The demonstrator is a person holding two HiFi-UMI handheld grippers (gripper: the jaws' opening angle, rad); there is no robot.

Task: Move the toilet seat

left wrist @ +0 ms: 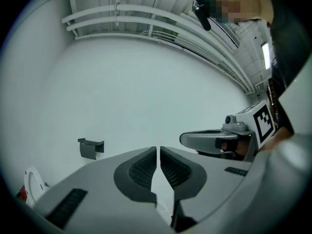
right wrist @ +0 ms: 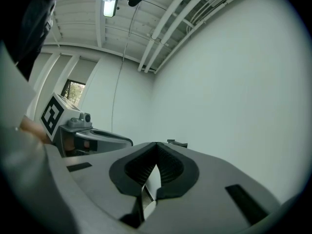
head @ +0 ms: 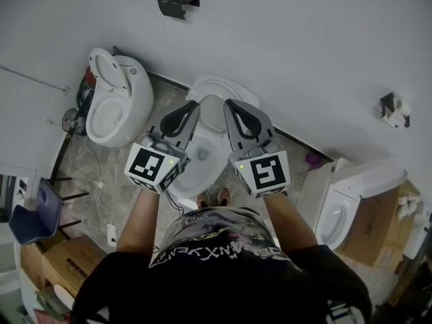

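A white toilet (head: pixel 200 155) stands against the wall right below me, between my two grippers. Its seat and lid (head: pixel 220 88) look raised toward the wall, partly hidden behind the jaws. My left gripper (head: pixel 192 107) and right gripper (head: pixel 232 106) are held level side by side above the bowl, both shut with nothing between the pads. In the left gripper view the shut left gripper (left wrist: pixel 158 154) faces the bare wall, with the right gripper (left wrist: pixel 214 139) beside it. In the right gripper view the shut right gripper (right wrist: pixel 156 148) also faces the wall, the left gripper (right wrist: pixel 95 138) beside it.
A second toilet (head: pixel 119 100) stands to the left and a third (head: pixel 351 200) to the right. Cardboard boxes (head: pixel 66 260) (head: pixel 378 229) and a blue chair (head: pixel 35 212) flank the floor. A black bracket (head: pixel 177 2) (left wrist: pixel 91 147) and a paper holder (head: pixel 395 110) hang on the wall.
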